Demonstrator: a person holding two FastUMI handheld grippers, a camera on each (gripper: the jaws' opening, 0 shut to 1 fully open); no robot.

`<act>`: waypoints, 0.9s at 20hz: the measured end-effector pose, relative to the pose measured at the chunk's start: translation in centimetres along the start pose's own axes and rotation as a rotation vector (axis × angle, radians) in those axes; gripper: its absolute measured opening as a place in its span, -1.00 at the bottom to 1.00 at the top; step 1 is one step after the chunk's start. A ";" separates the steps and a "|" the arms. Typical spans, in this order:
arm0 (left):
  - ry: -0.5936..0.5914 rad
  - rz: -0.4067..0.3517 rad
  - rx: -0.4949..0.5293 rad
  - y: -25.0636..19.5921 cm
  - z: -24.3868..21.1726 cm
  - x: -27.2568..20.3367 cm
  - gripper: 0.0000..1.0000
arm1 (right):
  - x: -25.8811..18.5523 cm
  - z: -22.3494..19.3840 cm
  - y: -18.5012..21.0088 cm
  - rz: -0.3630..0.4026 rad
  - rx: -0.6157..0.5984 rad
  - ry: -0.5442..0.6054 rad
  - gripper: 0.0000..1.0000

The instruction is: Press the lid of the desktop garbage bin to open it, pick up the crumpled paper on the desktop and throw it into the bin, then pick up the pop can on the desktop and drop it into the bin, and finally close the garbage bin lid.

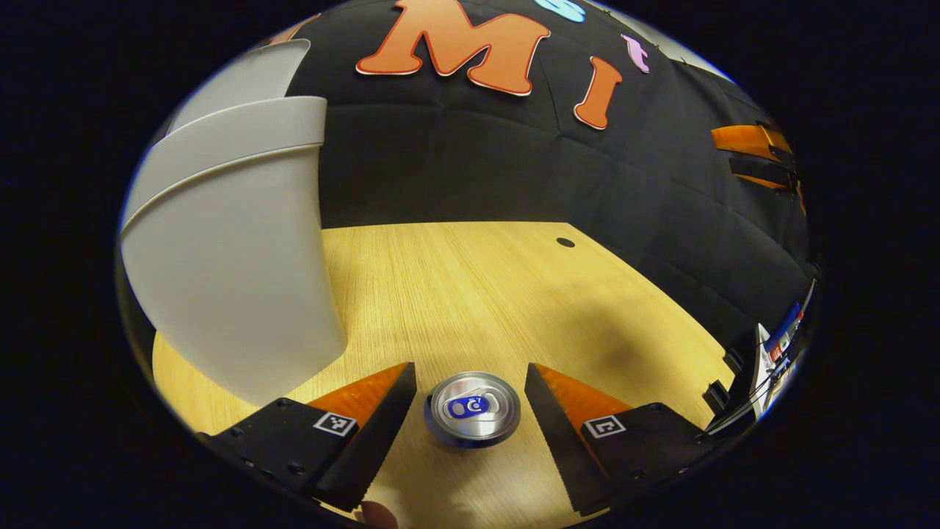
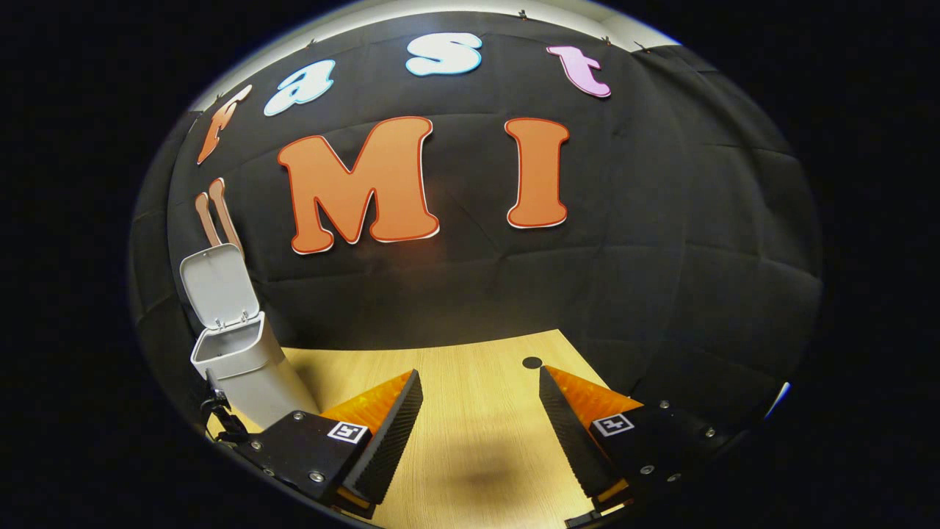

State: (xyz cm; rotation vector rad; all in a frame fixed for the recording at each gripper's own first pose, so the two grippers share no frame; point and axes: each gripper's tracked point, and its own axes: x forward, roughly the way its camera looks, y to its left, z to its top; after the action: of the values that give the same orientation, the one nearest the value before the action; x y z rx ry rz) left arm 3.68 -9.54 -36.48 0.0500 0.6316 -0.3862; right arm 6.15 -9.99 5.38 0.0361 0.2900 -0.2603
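Observation:
In the left gripper view, the pop can (image 1: 474, 408) stands upright on the wooden desktop, its silver top with a blue tab facing up. My left gripper (image 1: 470, 400) is open, one finger on each side of the can with a gap on both sides. The grey garbage bin (image 1: 228, 242) rises close at the left. In the right gripper view, the same bin (image 2: 239, 360) stands at the far left with its lid (image 2: 218, 285) swung up. My right gripper (image 2: 477, 411) is open above bare desktop, holding nothing.
A small dark hole (image 1: 565, 242) marks the wooden desktop (image 1: 470, 294) near its far edge, the same hole (image 2: 532, 362) lying ahead of the right gripper. Black cloth walls close the back and right. Some equipment (image 1: 778, 345) sits at the desktop's right edge.

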 end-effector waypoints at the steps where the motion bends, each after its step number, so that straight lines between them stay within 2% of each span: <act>1: 0.007 -0.002 -0.007 0.0 -0.3 0.3 0.93 | 0.0 -0.2 -0.1 -0.002 0.000 0.007 0.90; 8: 0.129 0.036 -0.014 0.3 -4.2 2.2 0.91 | 0.0 -1.4 -0.8 -0.014 -0.004 0.044 0.90; 9: 0.113 0.036 -0.006 0.1 -3.5 1.9 0.70 | -0.1 -1.5 -1.0 -0.014 -0.005 0.048 0.90; 18: 0.041 0.016 -0.022 0.8 -0.7 0.2 0.67 | -0.2 -1.2 0.6 0.042 0.009 0.034 0.90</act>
State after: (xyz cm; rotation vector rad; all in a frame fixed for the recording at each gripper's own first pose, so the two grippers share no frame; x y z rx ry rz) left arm 3.74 -8.77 -37.27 0.0414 0.6752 -0.3638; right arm 5.74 -9.27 4.26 0.0554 0.3217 -0.2195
